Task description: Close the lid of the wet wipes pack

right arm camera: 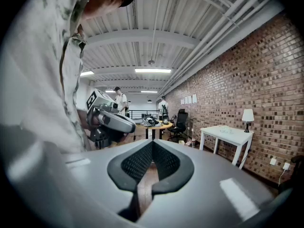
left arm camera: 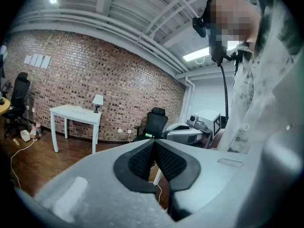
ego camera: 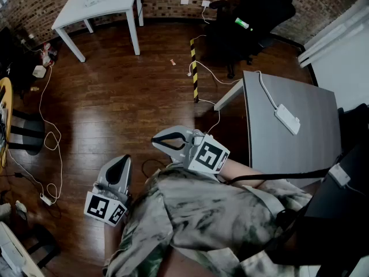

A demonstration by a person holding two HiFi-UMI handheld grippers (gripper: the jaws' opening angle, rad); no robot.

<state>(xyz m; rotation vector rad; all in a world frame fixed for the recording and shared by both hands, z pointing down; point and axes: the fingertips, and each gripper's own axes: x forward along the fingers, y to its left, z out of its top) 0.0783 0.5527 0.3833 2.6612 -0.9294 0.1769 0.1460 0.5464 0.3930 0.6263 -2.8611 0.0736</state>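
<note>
Left gripper (left arm camera: 154,142) jaws together, empty; right gripper (right arm camera: 153,143) likewise, touching nothing.

Left gripper (ego camera: 122,161), right gripper (ego camera: 157,141): jaws together, empty.

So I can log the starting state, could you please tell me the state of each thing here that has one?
Left gripper: jaws shut, nothing between them.
Right gripper: jaws shut, nothing between them.
Ceiling light: on.
Black office chair: nobody seated.
Wet wipes pack: not in view.
</note>
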